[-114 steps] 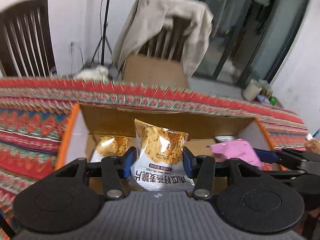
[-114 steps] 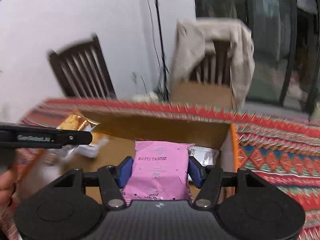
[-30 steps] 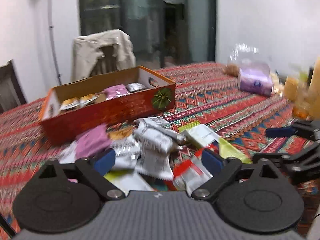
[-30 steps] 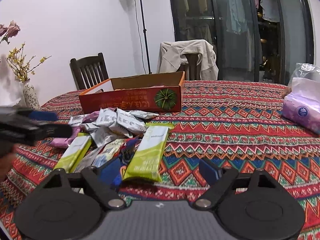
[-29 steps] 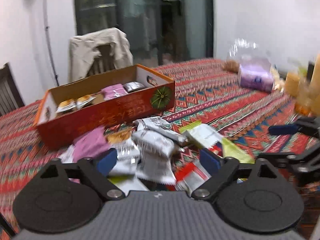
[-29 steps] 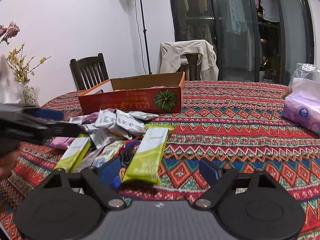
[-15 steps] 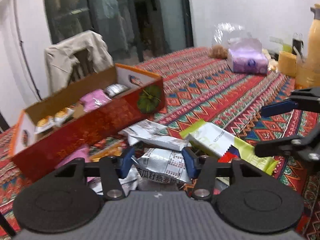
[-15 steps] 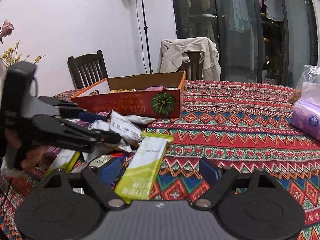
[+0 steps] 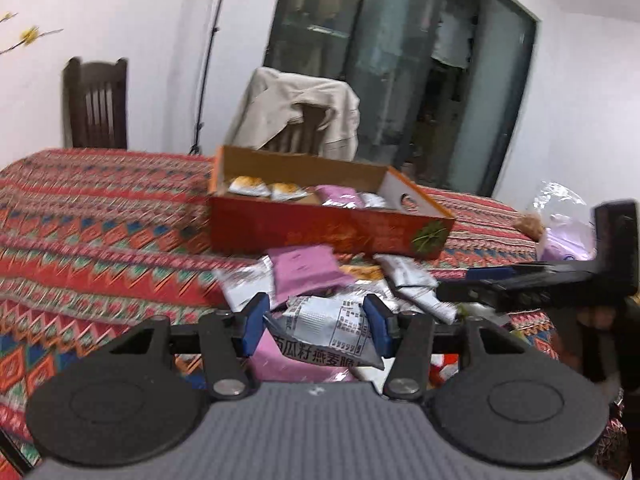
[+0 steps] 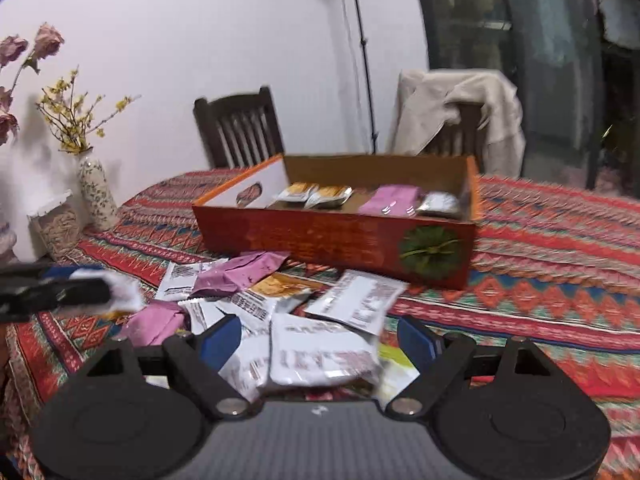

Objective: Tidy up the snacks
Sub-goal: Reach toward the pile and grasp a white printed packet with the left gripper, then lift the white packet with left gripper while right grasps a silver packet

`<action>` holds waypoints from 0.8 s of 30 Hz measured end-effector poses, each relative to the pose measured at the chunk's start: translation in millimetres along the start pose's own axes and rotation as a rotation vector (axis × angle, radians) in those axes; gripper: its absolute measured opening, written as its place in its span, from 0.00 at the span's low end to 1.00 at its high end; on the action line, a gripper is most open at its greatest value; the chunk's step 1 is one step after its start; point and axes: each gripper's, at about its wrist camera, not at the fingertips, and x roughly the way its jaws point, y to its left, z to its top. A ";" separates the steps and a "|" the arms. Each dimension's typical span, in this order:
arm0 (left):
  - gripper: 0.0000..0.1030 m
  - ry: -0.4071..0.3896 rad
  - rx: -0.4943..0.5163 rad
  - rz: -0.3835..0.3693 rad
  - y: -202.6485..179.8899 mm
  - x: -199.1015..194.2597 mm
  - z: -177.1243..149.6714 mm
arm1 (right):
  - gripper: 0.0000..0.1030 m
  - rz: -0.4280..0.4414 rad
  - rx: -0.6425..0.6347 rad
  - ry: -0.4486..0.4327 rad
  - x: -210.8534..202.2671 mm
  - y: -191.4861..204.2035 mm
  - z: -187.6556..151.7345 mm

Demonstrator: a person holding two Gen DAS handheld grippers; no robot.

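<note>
Closed in since a second ago: left gripper [image 9: 316,330], jaws then spread wide over the pile, now narrowed onto a silver packet [image 9: 326,330] with black print, both blue pads pressing its sides. Packet lifted clear of the heap, seen from the right wrist view at far left as a white blur in the black fingers. Directly beneath and ahead of those jaws, a pink packet [image 9: 306,270] atop more silver wrappers. Beyond that, the red box [image 9: 320,230], long side facing, open top showing two golden packets [image 9: 264,189] at its left end and a pink one [image 9: 340,196] toward the right.

Right gripper [image 10: 320,342] spread wide, gripping nothing, hanging above a white packet [image 10: 320,356] lying flat between the pads without touching either. Yellow-green wrapper [image 10: 394,368] just beside the right pad. Farther out, scattered silver, pink and golden packets, then the same box, green emblem [image 10: 430,254] on its near face. Patterned red tablecloth [image 10: 540,280] underneath everything; flower vase [image 10: 96,196] off to the far left.
</note>
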 end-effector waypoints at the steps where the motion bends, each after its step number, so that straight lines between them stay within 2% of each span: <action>1: 0.51 -0.001 -0.003 0.009 2.0 -2.0 -1.4 | 0.79 0.014 0.016 0.029 13.8 -2.2 3.5; 2: 0.51 -0.002 -0.004 0.018 3.6 -4.1 -2.5 | 0.72 0.013 0.025 0.050 24.7 -3.7 4.2; 3: 0.51 -0.004 -0.009 0.022 5.3 -6.8 -3.4 | 0.68 -0.004 0.023 0.075 35.7 -4.2 4.9; 6: 0.52 -0.011 -0.023 0.022 8.5 -13.6 -6.3 | 0.70 -0.055 0.004 0.113 50.1 -2.2 -0.8; 11: 0.52 0.000 -0.032 0.019 7.9 -18.2 -15.2 | 0.70 -0.135 -0.017 0.139 38.6 -8.0 -17.7; 13: 0.52 0.008 -0.037 0.023 7.1 -19.1 -19.0 | 0.66 -0.152 -0.043 0.138 33.5 -8.7 -23.5; 18: 0.52 -0.009 -0.043 0.019 -0.8 -29.6 -24.9 | 0.46 -0.177 -0.069 0.151 22.1 -3.3 -26.7; 22: 0.52 -0.017 -0.047 0.028 -2.6 -41.8 -29.4 | 0.40 -0.177 -0.064 0.131 5.9 -0.7 -35.7; 24: 0.52 -0.017 -0.049 0.035 -3.9 -47.4 -30.9 | 0.34 -0.157 -0.047 0.091 -7.6 1.3 -38.4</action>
